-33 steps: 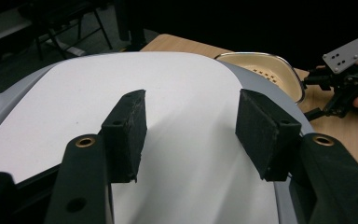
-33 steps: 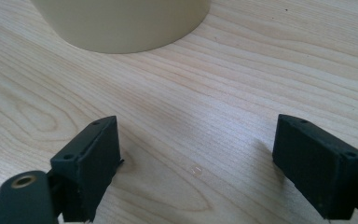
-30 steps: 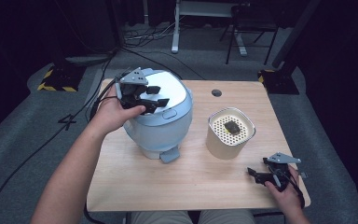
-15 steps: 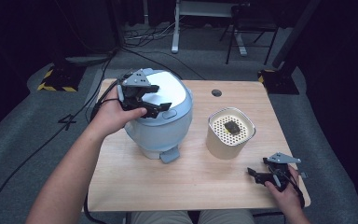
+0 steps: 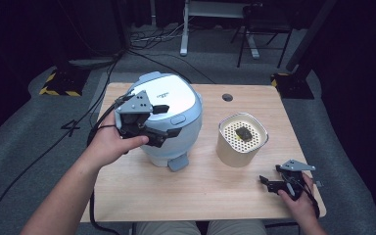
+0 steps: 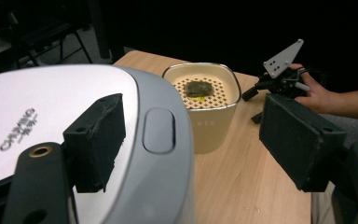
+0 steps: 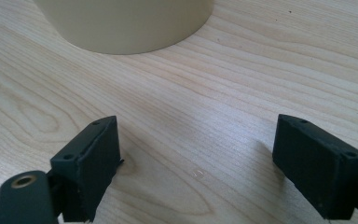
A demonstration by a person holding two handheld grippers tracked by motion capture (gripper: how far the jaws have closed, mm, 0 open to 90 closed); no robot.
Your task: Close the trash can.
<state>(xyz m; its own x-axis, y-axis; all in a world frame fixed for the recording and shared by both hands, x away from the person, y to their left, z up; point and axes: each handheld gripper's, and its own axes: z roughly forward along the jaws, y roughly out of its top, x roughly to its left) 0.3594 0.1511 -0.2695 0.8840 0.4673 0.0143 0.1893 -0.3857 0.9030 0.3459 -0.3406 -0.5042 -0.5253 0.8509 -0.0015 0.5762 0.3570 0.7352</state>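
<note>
A pale blue rice cooker [image 5: 176, 98] with a white lid [image 6: 51, 107] stands at the table's left. My left gripper [image 5: 165, 121] hovers at its near side. Its jaws have just been opening and now stand open. One pad [image 6: 98, 140] is over the lid and the other is out past the lid's front rim, neither pressing on it. The lid's latch button [image 6: 158, 130] lies between them. A cream pot [image 5: 242, 144] with a perforated insert holds a dark lump [image 5: 245, 133]. My right gripper [image 5: 267, 183] rests open on the table [image 7: 198, 158] near the pot's base [image 7: 126, 23].
The wooden table [image 5: 210, 196] has a cable hole [image 5: 227, 97] at the back. Cables [image 5: 68, 142] trail across the grey floor at the left. Yellow-black striped blocks [image 5: 58, 83] lie beyond the table's corners, and a chair and desk legs [image 5: 183, 29] stand behind.
My left gripper has slid from over the lid toward the cooker's near side, and its jaws have spread wider. The right gripper has stayed put.
</note>
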